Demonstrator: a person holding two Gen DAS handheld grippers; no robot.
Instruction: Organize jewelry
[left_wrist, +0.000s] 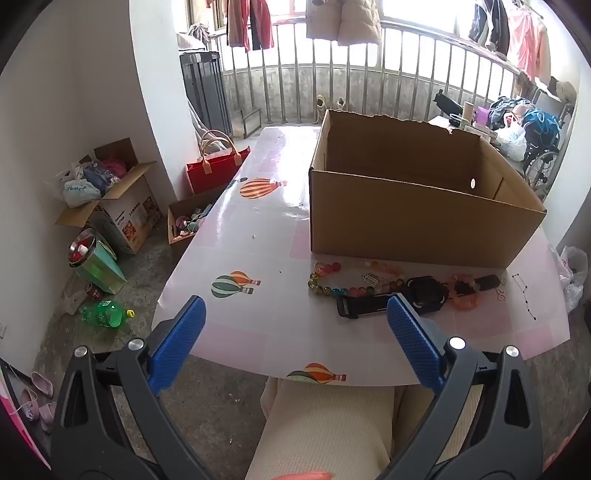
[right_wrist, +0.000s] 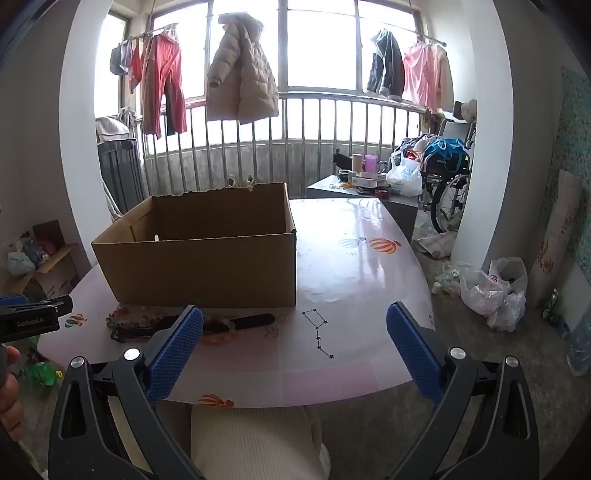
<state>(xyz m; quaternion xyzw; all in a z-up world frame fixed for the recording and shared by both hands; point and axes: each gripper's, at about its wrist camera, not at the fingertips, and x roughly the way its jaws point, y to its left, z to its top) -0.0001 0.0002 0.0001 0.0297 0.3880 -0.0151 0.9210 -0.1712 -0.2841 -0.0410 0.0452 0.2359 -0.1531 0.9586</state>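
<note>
Both grippers, left gripper (left_wrist: 295, 325) and right gripper (right_wrist: 295, 332), spread wide and empty: take the black watch (left_wrist: 424, 291) near the table's (left_wrist: 258, 236) front edge, then drop it into the cardboard box (left_wrist: 406, 218).

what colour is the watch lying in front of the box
Black watch, strap included; clearest in the left wrist view.

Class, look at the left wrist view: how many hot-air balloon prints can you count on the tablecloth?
3 prints: one striped orange balloon left of the cardboard box, a green and orange pair mid-table, and one at the near edge. The box may hide more.
</note>
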